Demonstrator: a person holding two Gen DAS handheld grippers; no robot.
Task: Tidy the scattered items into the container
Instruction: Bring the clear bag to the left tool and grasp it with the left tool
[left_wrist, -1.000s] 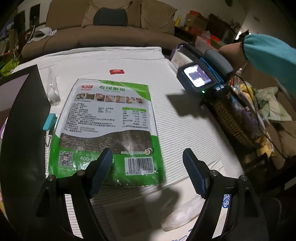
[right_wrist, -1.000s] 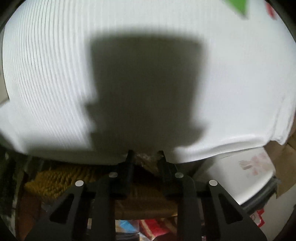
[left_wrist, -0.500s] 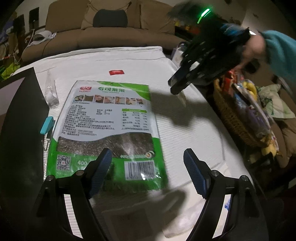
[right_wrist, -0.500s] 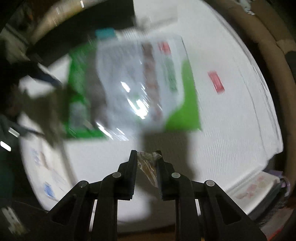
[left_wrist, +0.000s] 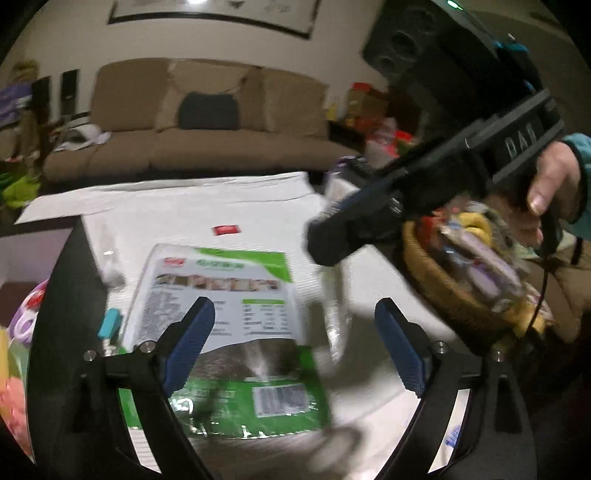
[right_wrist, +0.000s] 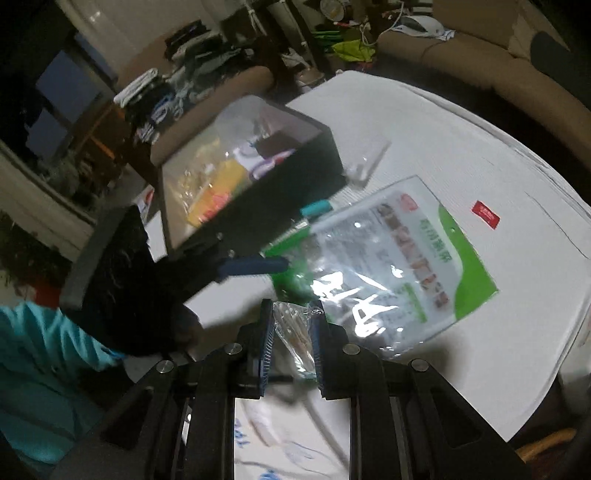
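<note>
The white table (right_wrist: 461, 147) carries everything, and the black container (right_wrist: 258, 177) stands toward its far left in the right wrist view, already holding yellow, pink and white items. Beside it lies the big green seaweed packet (right_wrist: 399, 266), flat on the cloth, with a clear sachet (right_wrist: 364, 162) just past the container's corner, a teal clip (right_wrist: 316, 208) against its wall, and a small red sachet (right_wrist: 485, 214) well apart on the bare cloth. The left gripper (left_wrist: 295, 347) hovers over the near end of the seaweed packet, its jaws opening wide with nothing pinched between them. The right gripper (right_wrist: 291, 343) is narrowed down on a small clear plastic packet (right_wrist: 295, 339), raised above the table's near edge.

The likely risk is that this slippery packet, caught by only a crumpled part, slides free during the carry to the container; both tools also sit close together, so a crossing path could knock the left one or drag the seaweed packet
</note>
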